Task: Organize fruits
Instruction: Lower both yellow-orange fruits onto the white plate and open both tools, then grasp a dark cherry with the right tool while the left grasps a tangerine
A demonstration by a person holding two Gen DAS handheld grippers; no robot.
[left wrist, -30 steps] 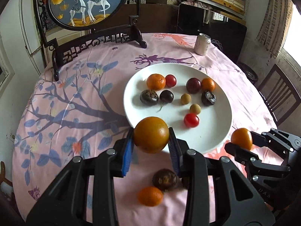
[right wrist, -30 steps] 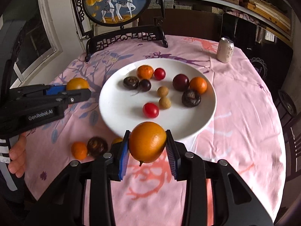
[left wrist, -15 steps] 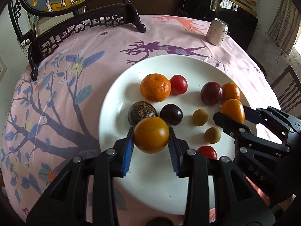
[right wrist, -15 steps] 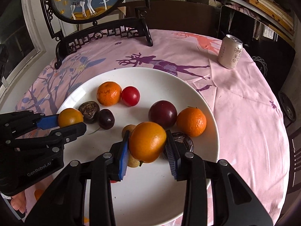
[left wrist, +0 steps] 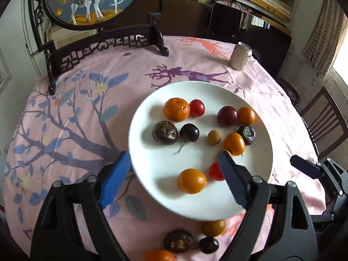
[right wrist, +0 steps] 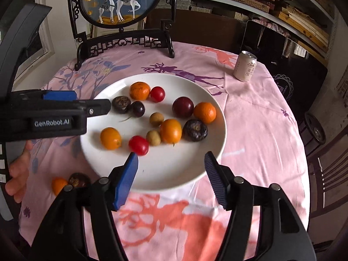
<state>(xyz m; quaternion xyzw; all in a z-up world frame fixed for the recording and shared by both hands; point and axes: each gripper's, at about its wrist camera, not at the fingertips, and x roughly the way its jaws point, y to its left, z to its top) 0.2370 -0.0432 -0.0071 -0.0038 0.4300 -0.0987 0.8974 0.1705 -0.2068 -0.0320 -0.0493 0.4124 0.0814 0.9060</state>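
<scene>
My left tool (left wrist: 173, 176) has just been opening; its blue-padded jaws now stand wide apart and hold nothing. The smooth round orange fruit (left wrist: 191, 181) nearest it lies free on the big white round plate (left wrist: 152, 163), just beside a small red tomato (left wrist: 215, 171). My right tool (right wrist: 170, 179) has just been opening too — its jaws are spread and empty, poised over the plate's near rim. A second smooth orange fruit (right wrist: 171, 131) rests on the plate between a small tan longan (right wrist: 153, 137) and a dark, wrinkled purple fruit (right wrist: 195, 130).

The plate sits on a round worktop covered by a pink cloth printed with deer and branches (right wrist: 261, 130). Off the plate, near its front edge, four fruits lie on the cloth — a yellowish one (left wrist: 213, 228), two dark ones, and a mandarin (left wrist: 159, 255). A pale drink can (right wrist: 245, 66) stands upright, well apart from the plate.
</scene>
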